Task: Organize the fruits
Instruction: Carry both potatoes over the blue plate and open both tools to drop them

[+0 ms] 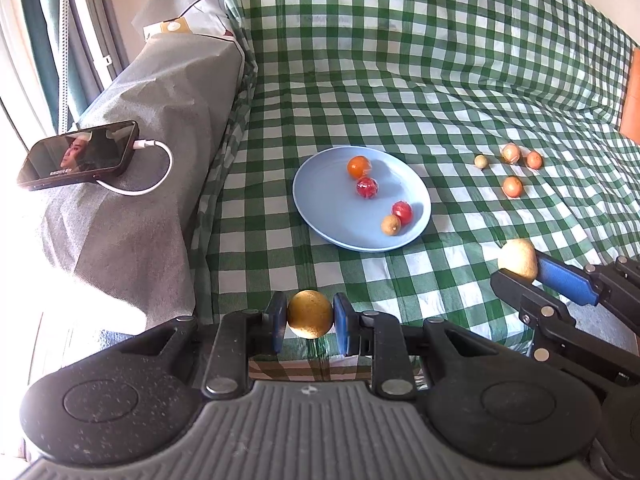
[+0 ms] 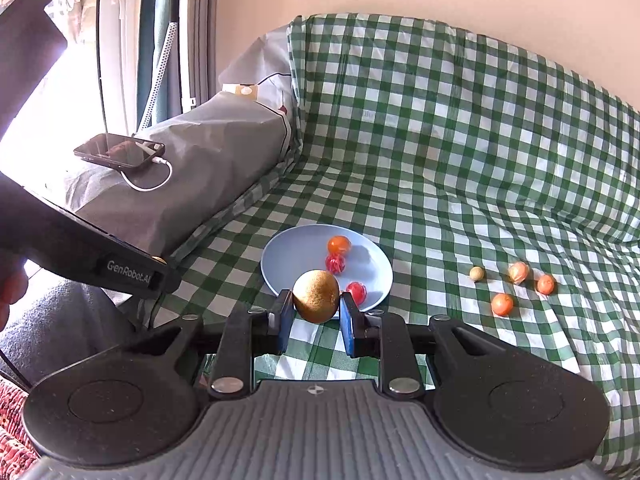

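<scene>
Pinching a golden-brown fruit [image 1: 310, 319], the left hand-held gripper [image 1: 309, 322] hovers over the checkered cloth [image 1: 440, 80]; the right hand-held gripper [image 2: 316, 320] clamps another brown fruit [image 2: 316, 296]. Beyond, a blue plate [image 1: 320, 208] holds four fruits; four more lie farther right.

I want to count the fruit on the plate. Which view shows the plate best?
The left wrist view: the plate lies fully open, with four fruits countable. In the right wrist view, the held fruit covers its near part.
</scene>
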`<action>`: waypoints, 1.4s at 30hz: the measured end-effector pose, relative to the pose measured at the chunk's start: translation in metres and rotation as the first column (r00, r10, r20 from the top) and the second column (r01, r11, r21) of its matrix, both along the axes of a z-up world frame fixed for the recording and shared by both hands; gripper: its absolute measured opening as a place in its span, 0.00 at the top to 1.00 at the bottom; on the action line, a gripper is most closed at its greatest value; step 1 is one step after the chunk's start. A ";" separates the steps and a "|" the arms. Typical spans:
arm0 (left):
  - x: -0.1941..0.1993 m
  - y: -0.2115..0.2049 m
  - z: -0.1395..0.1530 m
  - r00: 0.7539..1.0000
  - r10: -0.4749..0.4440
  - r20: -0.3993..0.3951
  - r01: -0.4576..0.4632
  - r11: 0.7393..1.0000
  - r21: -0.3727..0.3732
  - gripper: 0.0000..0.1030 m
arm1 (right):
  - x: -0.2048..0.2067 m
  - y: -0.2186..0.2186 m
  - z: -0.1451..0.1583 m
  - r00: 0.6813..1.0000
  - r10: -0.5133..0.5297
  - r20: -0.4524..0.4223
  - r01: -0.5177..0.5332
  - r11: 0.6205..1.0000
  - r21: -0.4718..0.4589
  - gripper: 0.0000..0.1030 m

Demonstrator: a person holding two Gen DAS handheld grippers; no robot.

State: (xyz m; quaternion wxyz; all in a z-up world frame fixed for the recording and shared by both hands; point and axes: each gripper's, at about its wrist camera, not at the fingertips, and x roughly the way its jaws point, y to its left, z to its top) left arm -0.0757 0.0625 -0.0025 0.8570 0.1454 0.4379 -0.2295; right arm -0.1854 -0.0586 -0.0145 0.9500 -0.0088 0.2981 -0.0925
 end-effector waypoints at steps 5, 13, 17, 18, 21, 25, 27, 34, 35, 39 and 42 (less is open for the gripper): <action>0.015 -0.003 -0.002 1.000 0.009 -0.007 -0.009 1.000 0.001 0.74 | 0.009 -0.003 -0.005 1.000 -0.010 -0.022 0.010 1.000 0.009 0.75; 0.057 -0.012 -0.001 0.999 0.043 -0.008 -0.043 0.999 -0.012 0.73 | 0.033 -0.016 -0.014 0.998 -0.034 -0.056 0.035 0.999 0.019 0.75; 0.080 -0.025 -0.005 0.999 0.047 -0.011 -0.047 0.999 -0.011 0.73 | 0.052 -0.025 -0.018 0.997 -0.048 -0.062 0.049 0.999 0.011 0.75; 0.087 -0.030 -0.008 0.999 0.046 -0.013 -0.046 0.999 -0.009 0.73 | 0.058 -0.028 -0.020 0.997 -0.052 -0.064 0.053 0.999 0.009 0.75; 0.104 -0.047 -0.019 0.999 0.037 -0.022 -0.037 0.999 0.007 0.73 | 0.075 -0.040 -0.029 0.995 -0.063 -0.079 0.065 0.998 0.017 0.75; 0.126 -0.070 -0.036 0.999 0.013 -0.042 -0.013 1.000 0.019 0.73 | 0.102 -0.057 -0.046 0.991 -0.064 -0.115 0.068 0.997 0.035 0.75; 0.136 -0.081 -0.046 0.999 0.004 -0.045 -0.002 1.000 0.027 0.73 | 0.115 -0.065 -0.056 0.989 -0.063 -0.137 0.069 0.997 0.045 0.75; 0.172 -0.113 -0.088 0.997 -0.021 -0.078 0.024 0.999 0.047 0.73 | 0.155 -0.091 -0.090 0.980 -0.081 -0.184 0.089 0.995 0.038 0.75; 0.176 -0.117 -0.093 0.996 -0.024 -0.085 0.029 0.998 0.052 0.73 | 0.161 -0.095 -0.095 0.978 -0.089 -0.189 0.097 0.995 0.033 0.75; 0.189 -0.126 -0.110 0.993 -0.047 -0.105 0.054 0.997 0.064 0.73 | 0.180 -0.109 -0.110 0.972 -0.101 -0.212 0.110 0.993 0.032 0.75; 0.195 -0.128 -0.114 0.990 -0.071 -0.123 0.079 0.995 0.054 0.57 | 0.192 -0.114 -0.120 0.972 -0.086 -0.219 0.096 0.995 0.037 0.75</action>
